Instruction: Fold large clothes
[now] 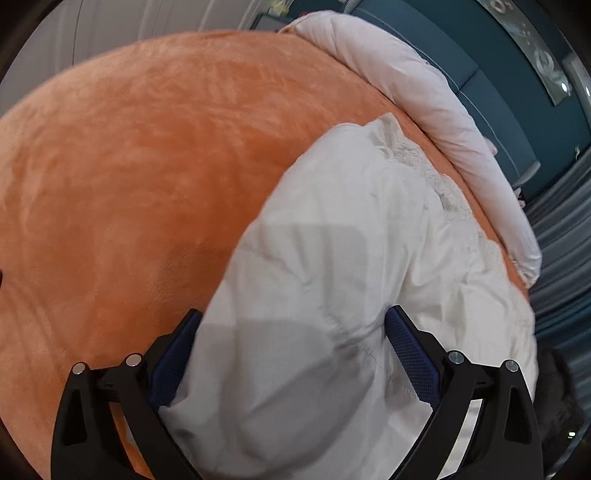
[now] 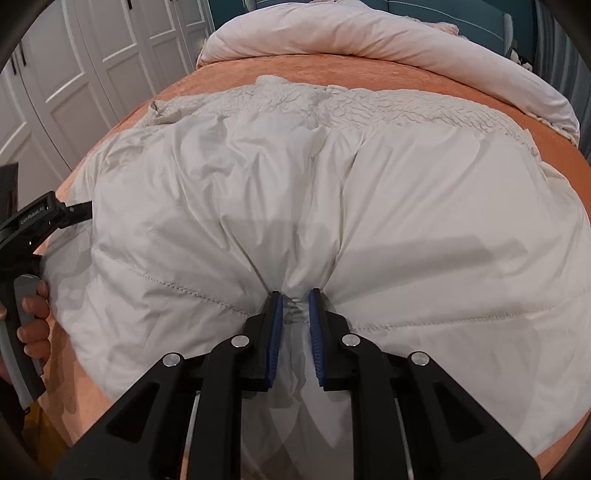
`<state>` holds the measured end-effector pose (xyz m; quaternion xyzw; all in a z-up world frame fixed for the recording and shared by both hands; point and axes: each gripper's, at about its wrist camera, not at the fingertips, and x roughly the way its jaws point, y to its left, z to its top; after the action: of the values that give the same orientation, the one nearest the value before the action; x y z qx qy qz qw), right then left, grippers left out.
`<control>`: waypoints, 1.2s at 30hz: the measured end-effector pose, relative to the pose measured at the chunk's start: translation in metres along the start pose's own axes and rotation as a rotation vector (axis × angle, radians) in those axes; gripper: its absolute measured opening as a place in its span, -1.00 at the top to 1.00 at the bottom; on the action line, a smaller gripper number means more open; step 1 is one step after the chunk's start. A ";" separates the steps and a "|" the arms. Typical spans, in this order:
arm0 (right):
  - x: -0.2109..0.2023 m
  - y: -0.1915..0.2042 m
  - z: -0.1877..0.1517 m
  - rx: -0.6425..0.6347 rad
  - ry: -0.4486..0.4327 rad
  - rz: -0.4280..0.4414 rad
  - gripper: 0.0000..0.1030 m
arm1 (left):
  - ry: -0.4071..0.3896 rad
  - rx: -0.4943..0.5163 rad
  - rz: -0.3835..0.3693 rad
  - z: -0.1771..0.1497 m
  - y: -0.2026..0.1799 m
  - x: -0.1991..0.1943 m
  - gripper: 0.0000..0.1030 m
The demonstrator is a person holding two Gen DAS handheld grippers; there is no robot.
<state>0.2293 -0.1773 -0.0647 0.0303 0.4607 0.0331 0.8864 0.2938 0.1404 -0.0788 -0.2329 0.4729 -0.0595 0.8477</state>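
A: Where does the garment lie?

B: A white padded jacket (image 2: 332, 206) is spread across a bed covered in an orange blanket (image 2: 388, 75), filling the centre of the right wrist view. Its crinkled fleece lining (image 2: 369, 105) shows along the upper edge of the frame, and quilting seams run across the lower part.

A: And the right gripper?

B: The right gripper (image 2: 295, 308), at lower centre, has its blue-padded fingers (image 2: 275, 321) drawn close and pinching a bunched fold of the jacket; creases fan out from the pinch.

A: The left one?

B: In the left wrist view the left gripper (image 1: 291, 354) sits at the bottom of the frame with its jaws set wide. A puffy part of the jacket (image 1: 332, 295) fills the gap between the blue pads (the picture is blurred here), and the right-hand pad (image 1: 410, 354) lies against the cloth. Whether the fingers press on it or merely straddle it, I cannot tell.

A: Anything of the person?

B: At the left edge of the right wrist view, a hand (image 2: 35, 314) wraps the grey handle of the left gripper, just beside the jacket's edge.

A: The surroundings?

B: A pale rolled duvet (image 2: 351, 33) lies along the far side of the bed, at the top of the frame. White panelled wardrobe doors (image 2: 92, 55) stand at upper left, and a teal headboard (image 1: 480, 74) runs across the upper right of the left wrist view.
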 end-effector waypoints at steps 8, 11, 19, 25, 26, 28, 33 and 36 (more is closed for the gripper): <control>-0.002 0.002 -0.003 -0.015 -0.004 -0.006 0.73 | 0.001 0.048 -0.143 0.014 -0.039 -0.033 0.77; -0.006 -0.005 -0.002 -0.002 -0.001 0.031 0.73 | -0.034 0.091 -0.208 0.017 -0.071 -0.068 0.84; -0.082 -0.023 -0.057 0.161 -0.139 0.183 0.68 | -0.116 0.288 -0.253 0.001 -0.172 -0.138 0.85; -0.054 -0.020 -0.094 0.169 -0.070 0.220 0.73 | -0.116 0.396 -0.233 -0.035 -0.230 -0.146 0.85; -0.051 -0.020 -0.096 0.171 -0.070 0.224 0.73 | -0.110 0.410 -0.238 -0.043 -0.235 -0.147 0.85; -0.045 -0.023 -0.100 0.185 -0.072 0.242 0.76 | -0.090 0.452 -0.249 -0.057 -0.256 -0.142 0.85; -0.057 -0.047 -0.111 0.299 -0.054 0.352 0.79 | -0.012 0.554 -0.287 -0.092 -0.314 -0.112 0.84; -0.080 -0.064 -0.127 0.322 -0.065 0.366 0.72 | 0.054 0.610 -0.271 -0.116 -0.343 -0.080 0.84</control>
<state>0.0811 -0.2451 -0.0780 0.2553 0.4181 0.1184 0.8637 0.1948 -0.1772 0.0862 -0.0274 0.4204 -0.3168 0.8498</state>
